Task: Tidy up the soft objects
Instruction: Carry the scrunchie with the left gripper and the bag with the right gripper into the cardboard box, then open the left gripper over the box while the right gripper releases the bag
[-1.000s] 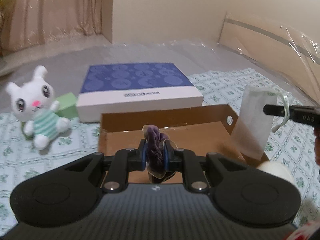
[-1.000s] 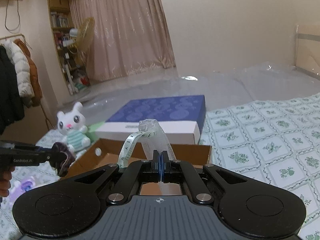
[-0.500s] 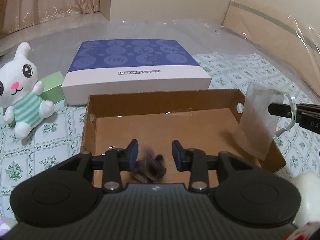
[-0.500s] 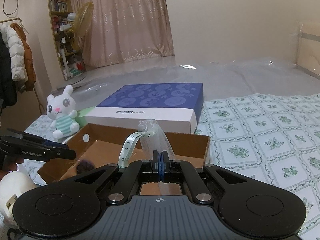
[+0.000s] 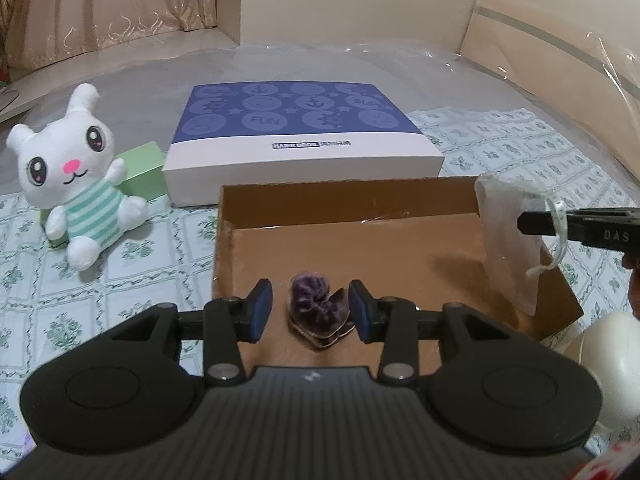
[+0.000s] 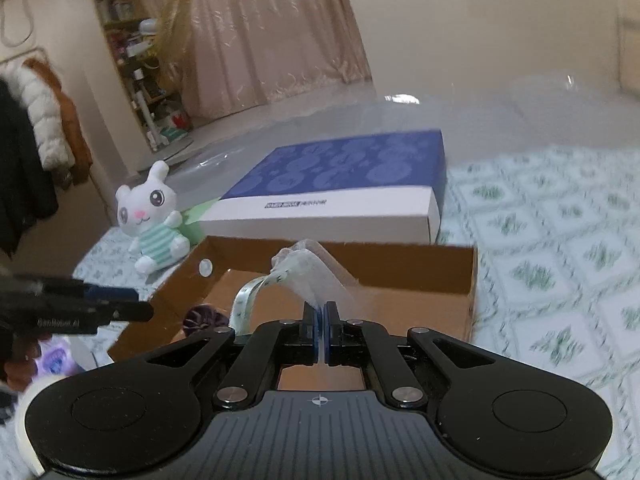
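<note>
Crinkled purple velvet scrunchie [image 5: 318, 307] lies on cardboard tray [image 5: 348, 202] floor, near edge, between spread left gripper [image 5: 311, 312] pads, untouched. Right gripper [image 6: 320, 334] pinches sheer white pouch [image 5: 507, 240] over tray's right edge.

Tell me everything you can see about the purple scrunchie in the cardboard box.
The purple scrunchie is a small, dark violet bunch of gathered, velvety-looking fabric, crumpled into a loose lump with folds showing. It appears to sit on a bit of clear plastic wrapping. It lies on the floor of the open cardboard box, near the front edge. The left gripper is open, its blue-padded fingers on either side without touching it. From the right wrist view only part of it shows.
</note>
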`<state>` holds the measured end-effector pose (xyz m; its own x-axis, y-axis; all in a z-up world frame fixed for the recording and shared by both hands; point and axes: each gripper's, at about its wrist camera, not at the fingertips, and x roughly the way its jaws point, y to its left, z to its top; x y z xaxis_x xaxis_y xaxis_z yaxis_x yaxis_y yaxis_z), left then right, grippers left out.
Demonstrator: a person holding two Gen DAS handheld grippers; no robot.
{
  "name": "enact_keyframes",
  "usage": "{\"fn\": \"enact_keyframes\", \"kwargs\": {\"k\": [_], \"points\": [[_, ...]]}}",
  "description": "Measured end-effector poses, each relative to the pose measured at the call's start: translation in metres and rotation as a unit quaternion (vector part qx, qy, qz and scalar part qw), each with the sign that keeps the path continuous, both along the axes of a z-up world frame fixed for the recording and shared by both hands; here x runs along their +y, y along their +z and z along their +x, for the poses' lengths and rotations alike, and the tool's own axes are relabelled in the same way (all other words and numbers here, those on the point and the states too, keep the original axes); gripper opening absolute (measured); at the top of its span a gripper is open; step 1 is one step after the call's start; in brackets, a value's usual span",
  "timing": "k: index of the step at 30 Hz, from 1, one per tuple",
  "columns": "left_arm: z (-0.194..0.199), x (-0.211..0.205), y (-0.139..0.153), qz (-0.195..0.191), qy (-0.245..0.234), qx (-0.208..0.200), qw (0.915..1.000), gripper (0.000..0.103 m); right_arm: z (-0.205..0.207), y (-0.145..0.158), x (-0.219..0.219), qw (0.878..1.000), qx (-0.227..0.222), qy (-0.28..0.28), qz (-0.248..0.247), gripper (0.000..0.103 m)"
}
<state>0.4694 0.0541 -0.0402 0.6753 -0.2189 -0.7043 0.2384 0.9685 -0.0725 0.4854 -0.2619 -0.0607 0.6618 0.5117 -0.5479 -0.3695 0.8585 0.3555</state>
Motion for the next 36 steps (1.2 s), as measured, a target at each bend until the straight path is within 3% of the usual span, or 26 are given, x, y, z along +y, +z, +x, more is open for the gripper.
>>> {"fn": "enact_keyframes", "kwargs": {"k": [3, 5, 6, 13, 17, 21, 23, 27, 31, 36], "points": [[-0.007, 0.003, 0.002, -0.001, 0.002, -0.001, 1.0, 0.04, 0.0, -0.001, 0.001, 1.0, 0.009, -0.007, -0.008, 0.023], [-0.012, 0.005, 0.003, 0.0, 0.003, -0.002, 1.0, 0.041, -0.003, -0.001, 0.0, 1.0, 0.012, -0.012, -0.011, 0.05], [-0.015, 0.005, 0.004, 0.001, 0.003, -0.002, 1.0, 0.041, -0.005, -0.002, -0.002, 1.0, 0.011, -0.014, -0.009, 0.052], [-0.032, 0.011, 0.011, 0.001, 0.008, -0.004, 1.0, 0.042, -0.014, -0.003, -0.005, 0.999, 0.018, -0.008, -0.027, 0.053], [-0.035, 0.013, 0.015, 0.004, 0.011, -0.008, 0.9999, 0.042, 0.001, 0.008, -0.001, 0.999, -0.003, -0.017, -0.037, 0.053], [-0.034, 0.017, 0.016, -0.001, 0.015, -0.008, 0.9999, 0.042, 0.024, 0.001, 0.023, 0.987, 0.043, 0.027, -0.153, 0.053], [-0.033, 0.018, 0.015, 0.0, 0.017, -0.006, 0.9998, 0.042, 0.021, -0.007, 0.029, 0.979, 0.04, 0.043, -0.195, 0.053], [-0.031, 0.019, 0.012, 0.003, 0.019, -0.004, 0.9998, 0.042, 0.016, -0.014, 0.01, 0.988, 0.055, 0.038, -0.141, 0.053], [-0.033, 0.017, 0.01, 0.003, 0.017, -0.004, 0.9998, 0.042, 0.008, -0.015, 0.003, 0.989, 0.051, 0.037, -0.135, 0.053], [-0.039, 0.015, 0.013, 0.007, 0.015, -0.005, 0.9999, 0.042, 0.005, -0.004, -0.008, 0.994, 0.051, 0.029, -0.094, 0.053]]}}
